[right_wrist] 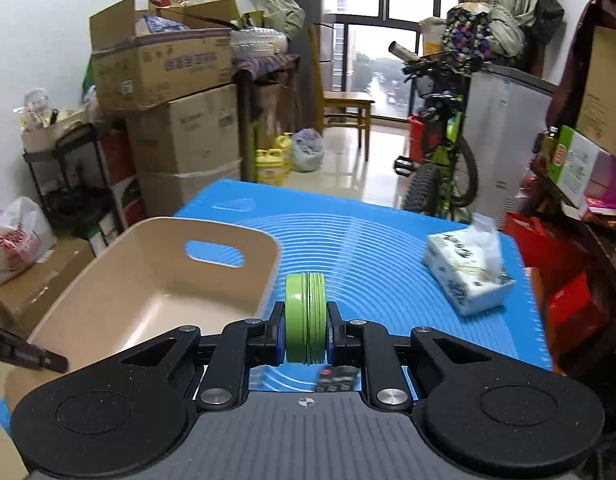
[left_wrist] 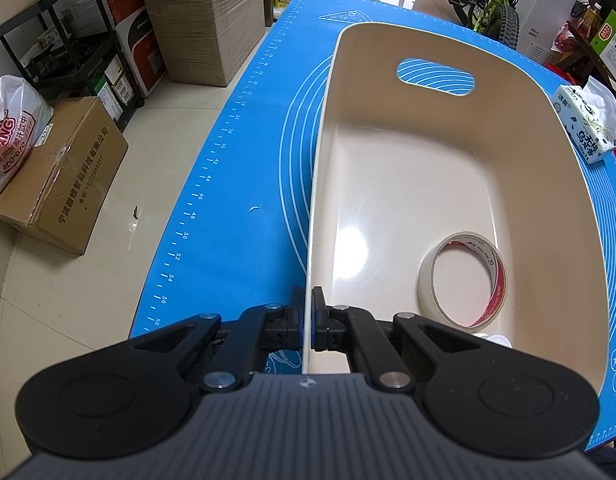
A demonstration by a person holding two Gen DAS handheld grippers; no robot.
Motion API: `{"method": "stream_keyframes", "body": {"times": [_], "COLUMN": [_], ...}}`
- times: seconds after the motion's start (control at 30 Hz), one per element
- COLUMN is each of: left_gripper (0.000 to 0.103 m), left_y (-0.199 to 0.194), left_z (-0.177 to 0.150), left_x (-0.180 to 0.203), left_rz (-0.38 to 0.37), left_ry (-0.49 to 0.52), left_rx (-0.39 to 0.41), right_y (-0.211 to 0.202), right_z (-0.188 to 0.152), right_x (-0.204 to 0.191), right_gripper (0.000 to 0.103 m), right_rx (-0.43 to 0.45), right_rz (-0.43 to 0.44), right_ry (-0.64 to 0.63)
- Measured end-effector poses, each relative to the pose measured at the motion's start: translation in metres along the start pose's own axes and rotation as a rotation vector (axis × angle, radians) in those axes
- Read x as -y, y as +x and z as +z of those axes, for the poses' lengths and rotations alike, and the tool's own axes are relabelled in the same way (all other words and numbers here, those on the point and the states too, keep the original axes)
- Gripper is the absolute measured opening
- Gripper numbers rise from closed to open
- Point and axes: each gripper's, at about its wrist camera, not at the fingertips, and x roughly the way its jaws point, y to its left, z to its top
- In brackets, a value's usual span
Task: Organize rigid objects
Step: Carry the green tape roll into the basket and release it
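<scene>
Progress, as we judge it: partway. We see one roll of tape (left_wrist: 462,280) already lying inside the beige bin (left_wrist: 388,184), near the bin's close right corner, with something small and white just beyond the roll toward the camera, too hidden to name. The rest of the bin floor is bare.

We find the left gripper (left_wrist: 307,320) with its fingers pressed together on the bin's near left wall, so we take it to be steadying the bin on the blue mat (left_wrist: 235,184).

We find the right gripper (right_wrist: 306,326) clamped on a green tin (right_wrist: 305,316), held on edge in the air just right of the bin's right wall and not yet over its opening. We judge this tin to be the piece now in hand.

A dark object (right_wrist: 336,378) lies on the mat to the right of the bin, beneath the tin; we cannot tell what it is, but it may remain to be sorted. A tissue box (right_wrist: 466,276) stands well apart from the bin, farther right.
</scene>
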Motion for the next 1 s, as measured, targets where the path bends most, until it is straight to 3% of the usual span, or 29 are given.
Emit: {"method": "stream_keyframes", "body": {"times": [0.4, 1.0], "left_gripper": [0.004, 0.004], "left_y": [0.0, 0.0], "left_z": [0.0, 0.001], "left_x": [0.0, 0.0], "left_rz": [0.0, 0.002], "left_ry": [0.0, 0.001], "left_rx": [0.0, 0.0], "right_y": [0.03, 0.07], "right_z": [-0.013, -0.053], "right_x": [-0.063, -0.111], "right_gripper": [0.028, 0.029], "right_rx": [-0.081, -0.291], "right_rz": [0.086, 0.114], "right_ry": [-0.069, -0.228]}}
